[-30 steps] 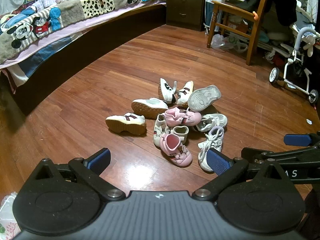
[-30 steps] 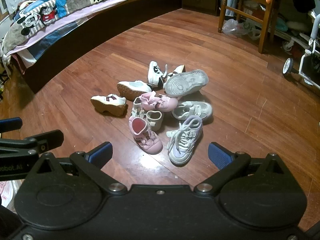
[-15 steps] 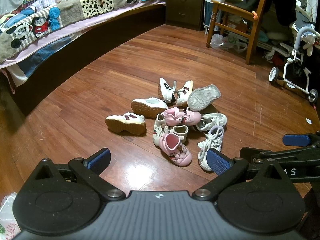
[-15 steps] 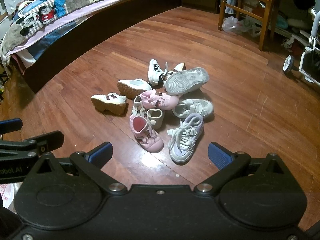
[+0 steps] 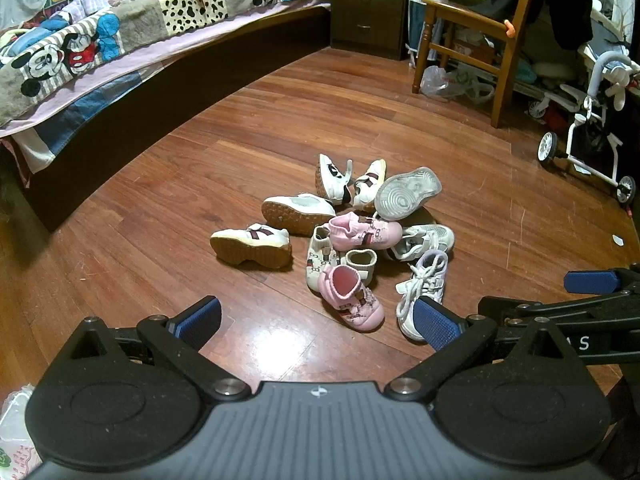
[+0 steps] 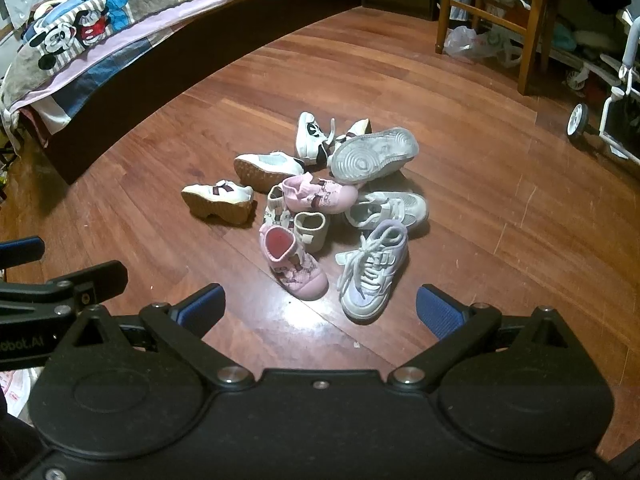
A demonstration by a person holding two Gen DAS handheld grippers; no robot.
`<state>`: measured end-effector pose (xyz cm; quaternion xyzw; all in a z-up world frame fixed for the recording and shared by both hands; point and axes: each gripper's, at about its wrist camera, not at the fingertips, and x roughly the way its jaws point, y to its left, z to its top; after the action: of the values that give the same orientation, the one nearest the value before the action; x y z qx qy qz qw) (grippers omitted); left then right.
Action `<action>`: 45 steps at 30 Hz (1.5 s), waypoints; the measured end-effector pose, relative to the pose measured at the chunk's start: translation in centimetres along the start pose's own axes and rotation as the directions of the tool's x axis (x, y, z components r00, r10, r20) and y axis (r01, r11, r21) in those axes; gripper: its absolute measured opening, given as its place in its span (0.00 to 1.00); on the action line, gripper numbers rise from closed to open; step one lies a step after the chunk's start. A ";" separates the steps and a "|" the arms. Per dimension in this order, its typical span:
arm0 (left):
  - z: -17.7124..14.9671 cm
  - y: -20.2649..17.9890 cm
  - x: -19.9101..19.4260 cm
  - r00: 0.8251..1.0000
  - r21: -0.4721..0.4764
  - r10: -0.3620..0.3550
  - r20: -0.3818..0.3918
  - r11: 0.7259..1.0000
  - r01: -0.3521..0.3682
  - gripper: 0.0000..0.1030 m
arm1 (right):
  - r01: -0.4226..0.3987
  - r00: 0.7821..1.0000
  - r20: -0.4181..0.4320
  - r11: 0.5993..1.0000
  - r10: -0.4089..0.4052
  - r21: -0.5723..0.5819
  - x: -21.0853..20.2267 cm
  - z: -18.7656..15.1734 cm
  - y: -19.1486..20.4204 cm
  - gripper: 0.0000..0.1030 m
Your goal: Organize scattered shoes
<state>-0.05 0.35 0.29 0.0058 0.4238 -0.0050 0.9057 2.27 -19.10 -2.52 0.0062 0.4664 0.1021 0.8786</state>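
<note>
Both tongs hover above the wooden floor [image 5: 168,208], side by side, facing a heap of small shoes; left gripper [image 5: 316,320] has its blue pads spread wide, nothing between them; right gripper [image 6: 320,308] likewise spread wide and empty; neither touches any shoe.

Heap sits mid-floor, ahead of both tools; the bed [image 5: 120,40] with its patchwork cartoon quilt runs along the left; a wooden chair [image 5: 480,28] and a white stroller frame [image 5: 580,136] stand far right, well apart from the heap.

Nearest items: pink bootie [image 6: 294,262], upright, toe toward the camera, opening up; just beside it on the right, lavender laced sneaker [image 6: 374,272], upright, laces loose; the two are near each other, contact not clear.

Behind them: second pink bootie [image 6: 320,196] lying across a white patterned shoe [image 5: 318,258]; a beige bootie [image 6: 311,227] standing between the pink pair; grey-white strap sneaker [image 6: 388,208] to the right.

Far side: one sneaker tipped over, grey sole [image 6: 374,156] facing the camera, resting on other shoes; a white shoe with black markings [image 6: 312,138] behind it.

Left edge: white shoe with tan sole [image 6: 218,200] on its side, slightly apart from the heap; another tan-soled white shoe [image 6: 268,166] behind it, also on its side.
</note>
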 end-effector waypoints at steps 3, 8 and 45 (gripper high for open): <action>0.0 0.0 0.0 1.000 0.001 0.000 0.000 1.000 0.000 1.00 | 0.000 1.000 -0.003 1.000 0.000 0.001 0.1 0.0 0.0 1.00; -0.1 0.0 0.0 1.000 0.002 -0.001 -0.001 1.000 0.001 1.00 | -0.001 1.000 -0.006 1.000 0.001 0.001 0.1 -0.1 0.0 1.00; 5.4 1.4 15.3 0.969 0.133 -0.076 -0.235 0.985 0.110 1.00 | -0.302 0.952 -0.055 0.953 0.300 -0.024 7.3 11.1 -6.3 1.00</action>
<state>13.93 1.56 -8.02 0.0521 0.5238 -0.0777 0.8467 16.42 -23.00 -2.88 0.0606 0.4804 0.2423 0.8407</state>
